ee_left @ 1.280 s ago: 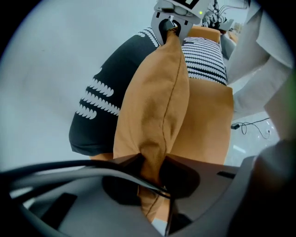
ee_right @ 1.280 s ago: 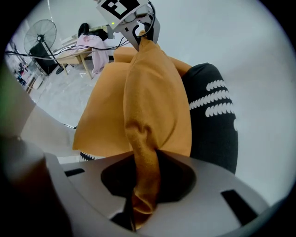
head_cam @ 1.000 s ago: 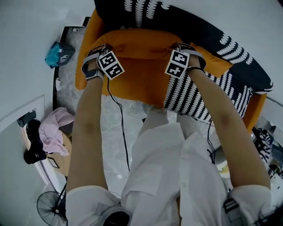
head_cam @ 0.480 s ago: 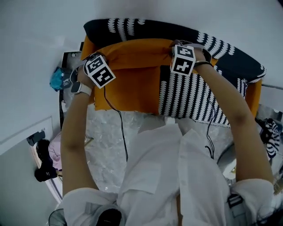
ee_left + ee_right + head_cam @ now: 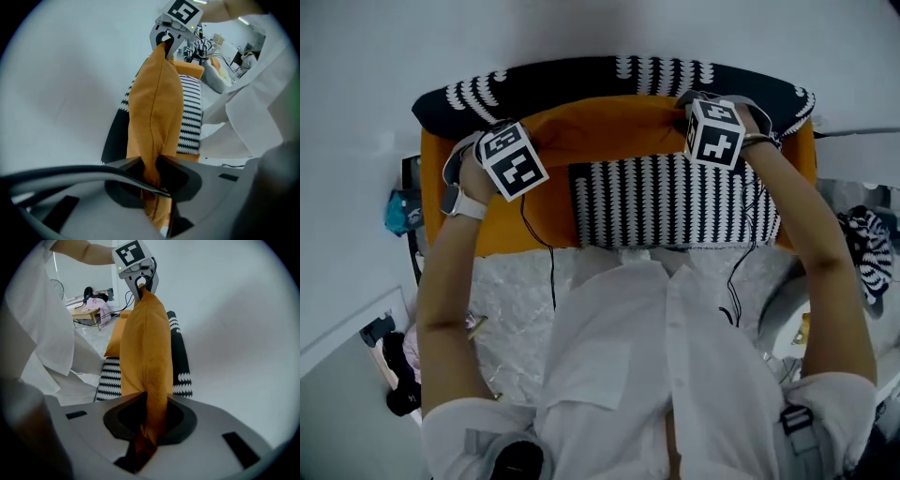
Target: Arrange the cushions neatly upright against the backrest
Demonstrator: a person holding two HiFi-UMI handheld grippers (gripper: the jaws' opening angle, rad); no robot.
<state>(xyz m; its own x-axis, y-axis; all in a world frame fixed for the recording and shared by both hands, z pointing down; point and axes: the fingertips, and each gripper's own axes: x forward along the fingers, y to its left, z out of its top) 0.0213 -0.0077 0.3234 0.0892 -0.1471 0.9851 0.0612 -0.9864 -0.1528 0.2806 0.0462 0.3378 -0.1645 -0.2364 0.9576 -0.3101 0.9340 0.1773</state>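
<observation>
Above the sofa seat, you held the orange cushion upright by its top corners, with the left hand-held gripper and right hand-held gripper each clamped on its fabric, close before the black-patterned backrest and behind the striped cushion. Placing looked to be the step in hand. The next move likely called for leaning it squarely back before letting go.

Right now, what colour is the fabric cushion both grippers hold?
Plain orange; the orange fabric cushion shows best in the right gripper view.
</observation>
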